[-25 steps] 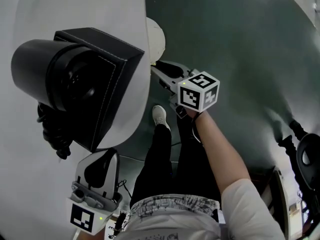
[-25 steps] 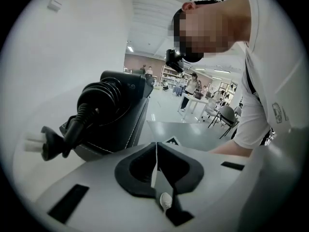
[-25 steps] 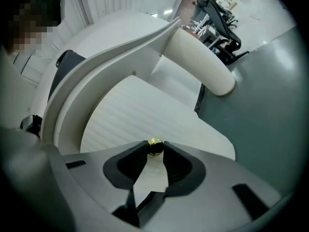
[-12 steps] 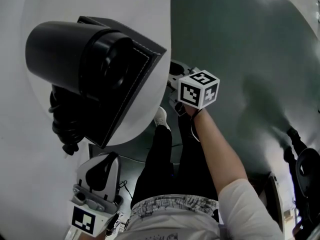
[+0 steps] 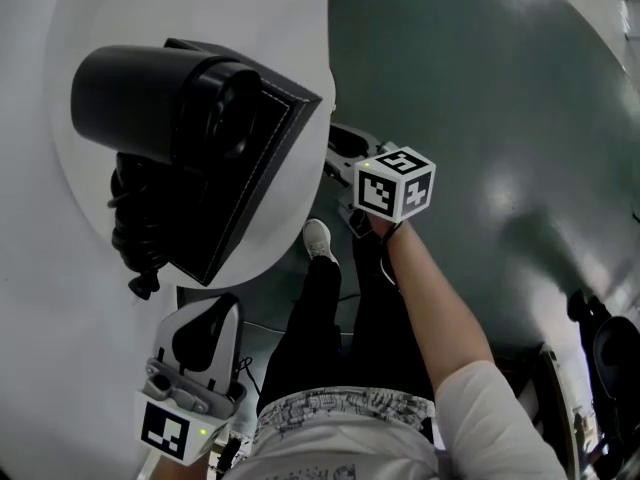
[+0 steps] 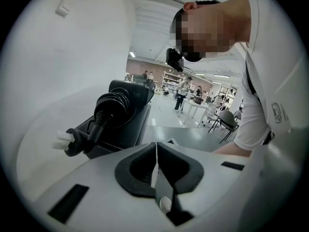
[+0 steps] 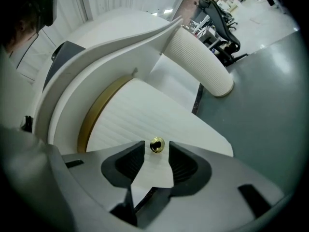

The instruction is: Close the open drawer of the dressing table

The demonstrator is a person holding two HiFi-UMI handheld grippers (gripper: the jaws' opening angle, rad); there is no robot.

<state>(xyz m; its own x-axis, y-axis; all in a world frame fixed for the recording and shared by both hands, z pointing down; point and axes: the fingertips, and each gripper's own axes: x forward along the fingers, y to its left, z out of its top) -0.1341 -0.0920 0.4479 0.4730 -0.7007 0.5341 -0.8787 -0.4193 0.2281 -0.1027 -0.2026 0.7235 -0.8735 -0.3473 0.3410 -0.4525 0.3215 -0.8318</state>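
Note:
The dressing table's drawer front is white and ribbed, with a gold band along its left side, and it sits under the curved white tabletop. Its small brass knob lies between the tips of my right gripper. The jaws are opening, and there is a gap on both sides of the knob. In the head view the right gripper reaches under the table's edge. My left gripper hovers low over the tabletop, shut and empty; its own view shows the left gripper closed to a thin slit.
A black box with a black cylinder and a coiled cord stands on the tabletop. A ribbed white leg stands right of the drawer. The person's legs and white shoe are on the grey-green floor; chairs are at far right.
The head view has shifted, and the cream rounded part that showed beyond the table's edge is now hidden. The right gripper stays at the table's edge. The left gripper has barely moved.

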